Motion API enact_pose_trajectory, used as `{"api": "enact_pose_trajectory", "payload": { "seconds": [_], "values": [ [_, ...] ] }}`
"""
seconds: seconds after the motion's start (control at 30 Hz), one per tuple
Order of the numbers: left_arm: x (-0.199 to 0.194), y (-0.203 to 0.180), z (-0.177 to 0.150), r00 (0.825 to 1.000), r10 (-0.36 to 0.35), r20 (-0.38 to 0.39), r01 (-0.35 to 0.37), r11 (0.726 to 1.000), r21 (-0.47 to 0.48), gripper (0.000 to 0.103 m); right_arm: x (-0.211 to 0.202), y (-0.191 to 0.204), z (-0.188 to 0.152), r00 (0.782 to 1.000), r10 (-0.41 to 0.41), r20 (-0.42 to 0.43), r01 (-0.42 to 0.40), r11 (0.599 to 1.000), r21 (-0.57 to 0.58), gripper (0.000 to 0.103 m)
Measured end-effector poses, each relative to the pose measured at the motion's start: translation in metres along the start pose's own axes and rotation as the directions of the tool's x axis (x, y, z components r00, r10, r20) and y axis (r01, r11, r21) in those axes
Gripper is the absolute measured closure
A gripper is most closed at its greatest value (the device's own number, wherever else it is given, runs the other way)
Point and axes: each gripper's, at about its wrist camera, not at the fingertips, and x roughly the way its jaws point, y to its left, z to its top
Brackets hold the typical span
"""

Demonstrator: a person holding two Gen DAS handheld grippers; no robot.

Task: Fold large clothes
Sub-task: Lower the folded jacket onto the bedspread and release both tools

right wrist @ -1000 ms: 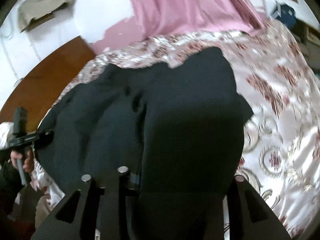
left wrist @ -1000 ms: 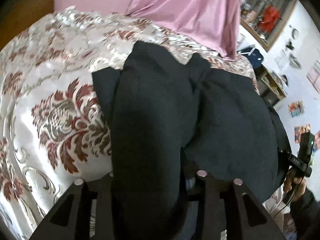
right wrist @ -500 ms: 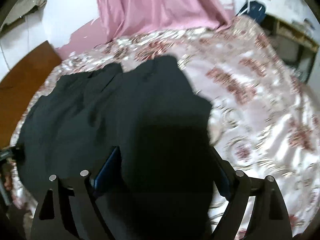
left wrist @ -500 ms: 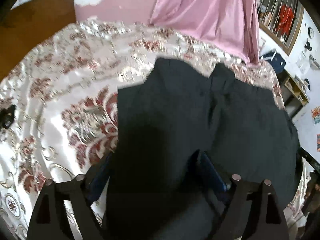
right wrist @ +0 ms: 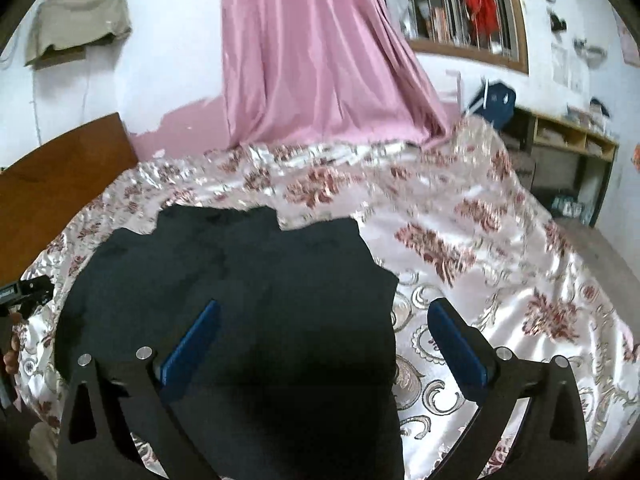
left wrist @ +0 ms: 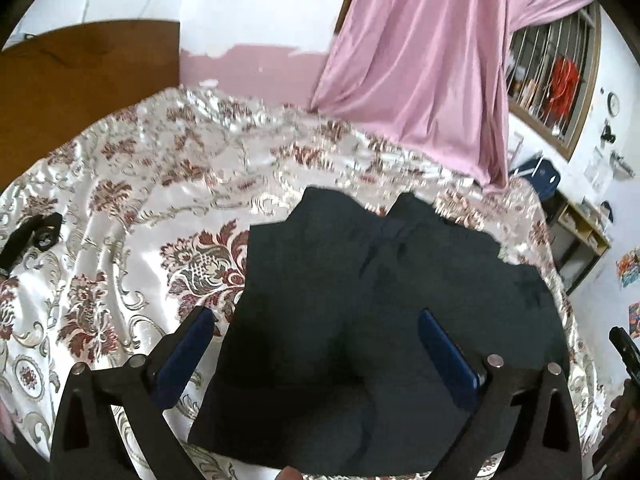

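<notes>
A large dark garment [left wrist: 360, 320] lies folded on the bed, its near edge by the bed's front; it also shows in the right wrist view [right wrist: 240, 300]. My left gripper [left wrist: 316, 320] is open and empty, raised above the garment's left part, blue pads [left wrist: 188, 344] wide apart. My right gripper [right wrist: 324, 312] is open and empty above the garment's right part, its right finger [right wrist: 456, 340] over the bedspread. Neither gripper touches the cloth.
The bed has a shiny white bedspread with red floral pattern [left wrist: 120, 220]. A pink curtain [left wrist: 420, 60] hangs behind it. A wooden headboard [left wrist: 80, 80] is at the left. Shelves [right wrist: 560, 152] stand at the right. A small black object [left wrist: 36, 232] lies on the bedspread's left side.
Both grippers let go of the garment, opened wide and drew back and up. The garment dropped flat onto the bed in a folded shape.
</notes>
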Motion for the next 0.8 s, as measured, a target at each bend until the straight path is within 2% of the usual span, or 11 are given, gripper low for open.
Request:
{"api": "enact_pose_trajectory", "payload": {
  "seconds": [0.17,0.23,0.33,0.5,0.63,0.8],
  "values": [
    [-0.045,-0.005,-0.016,0.995,-0.023,0.096,0.026,0.999,-0.027,0.0,-0.055,0.021,-0.007,0.99,-0.004,0.142,0.013,0.998,-0.062,0.001],
    [-0.06,-0.008,-0.023,0.992,-0.029,0.124,0.032,0.999,-0.021,0.0,-0.071,0.031,-0.01,0.985,0.006,0.172,0.008,0.997,-0.078,0.001],
    [-0.084,-0.013,-0.033,0.988,-0.026,0.152,0.029,0.999,-0.014,0.0,-0.09,0.042,-0.016,0.982,0.021,0.189,-0.004,0.996,-0.093,0.001],
    [-0.115,-0.011,-0.061,0.975,0.057,0.213,-0.05,0.998,-0.038,0.0,-0.11,0.058,-0.043,0.975,0.046,0.215,-0.021,0.993,-0.117,0.001],
    [-0.129,-0.008,-0.083,0.969,0.07,0.236,-0.065,0.997,-0.031,0.0,-0.124,0.069,-0.064,0.967,0.042,0.25,-0.012,0.992,-0.122,0.001],
    [-0.137,-0.017,-0.105,0.964,0.066,0.258,-0.078,0.996,0.035,0.0,-0.144,0.076,-0.087,0.958,0.039,0.284,-0.018,0.997,-0.079,0.001]
  ]
}}
